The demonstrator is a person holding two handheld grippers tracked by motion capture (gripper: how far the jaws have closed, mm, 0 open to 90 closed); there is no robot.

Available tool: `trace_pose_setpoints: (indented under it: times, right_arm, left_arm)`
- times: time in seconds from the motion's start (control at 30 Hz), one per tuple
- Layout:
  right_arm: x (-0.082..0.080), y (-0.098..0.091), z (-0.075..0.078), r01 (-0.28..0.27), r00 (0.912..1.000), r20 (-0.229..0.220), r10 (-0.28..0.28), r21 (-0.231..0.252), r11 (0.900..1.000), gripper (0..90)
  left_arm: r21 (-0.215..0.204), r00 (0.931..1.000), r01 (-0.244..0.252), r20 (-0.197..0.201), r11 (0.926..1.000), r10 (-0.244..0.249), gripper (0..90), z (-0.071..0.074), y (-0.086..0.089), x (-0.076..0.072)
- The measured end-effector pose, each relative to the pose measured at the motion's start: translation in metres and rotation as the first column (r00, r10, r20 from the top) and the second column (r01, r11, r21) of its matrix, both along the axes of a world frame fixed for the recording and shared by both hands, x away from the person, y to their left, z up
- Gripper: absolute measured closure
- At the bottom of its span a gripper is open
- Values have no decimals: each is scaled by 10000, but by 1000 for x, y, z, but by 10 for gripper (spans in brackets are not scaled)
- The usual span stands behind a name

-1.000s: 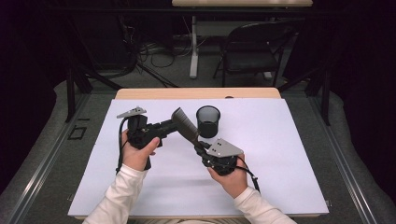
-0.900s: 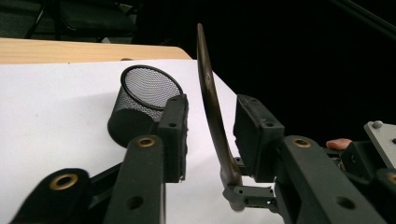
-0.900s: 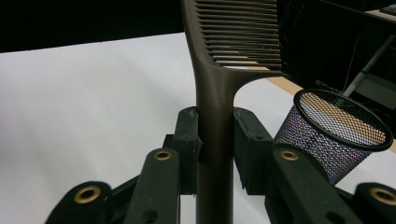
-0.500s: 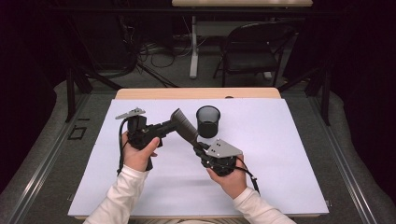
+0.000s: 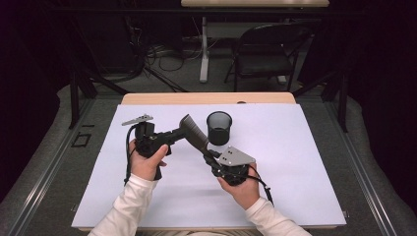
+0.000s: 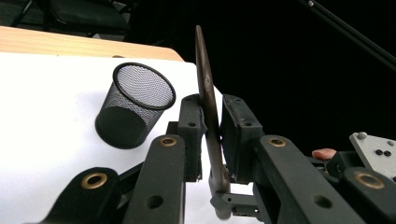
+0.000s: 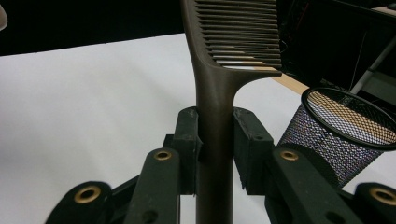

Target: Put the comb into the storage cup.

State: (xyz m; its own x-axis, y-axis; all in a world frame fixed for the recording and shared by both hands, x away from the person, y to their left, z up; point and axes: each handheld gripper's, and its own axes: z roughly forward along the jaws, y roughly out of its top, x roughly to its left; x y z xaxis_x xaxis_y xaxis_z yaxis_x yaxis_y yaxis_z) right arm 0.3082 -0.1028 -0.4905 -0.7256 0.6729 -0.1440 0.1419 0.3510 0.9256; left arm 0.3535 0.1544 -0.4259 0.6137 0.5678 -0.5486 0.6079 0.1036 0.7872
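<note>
Right gripper (image 7: pixel 215 140), low centre of the high view, pinches the brown comb (image 5: pixel 194 133) by its handle. Left gripper (image 6: pixel 212 135), at mid-left, has just been closing on the comb's flat blade. For a clean handover, seat both left pads before the right lets go. Behind, the mesh cup (image 5: pixel 219 127) stands upright. No writing is readable anywhere.
</note>
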Motion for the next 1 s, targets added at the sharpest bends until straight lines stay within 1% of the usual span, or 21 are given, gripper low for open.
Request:
trace_pose_setpoints:
  times: [0.27,0.43,0.63,0.7,1.0]
  right_arm:
    - [0,0,-1,6,10000,-13,-6,-3,10000,727]
    - [0,0,-1,10,10000,-20,-10,-1,10000,727]
    - [0,0,-1,-6,10000,-18,6,-15,10000,727]
    - [1,1,-2,-3,10000,-19,3,-14,10000,727]
    - [1,1,-2,-12,10000,-35,11,-51,10000,727]
  left_arm:
    - [-229,9998,40,-175,9997,-44,810,-2,2,2]
    - [-526,9993,135,-354,9985,-154,823,-4,3,3]
    - [-692,9984,196,-508,9974,-231,832,-4,3,4]
    - [-828,9978,194,-611,9964,-245,835,-5,4,4]
    - [-1023,9958,251,-845,9944,-338,841,-6,5,6]
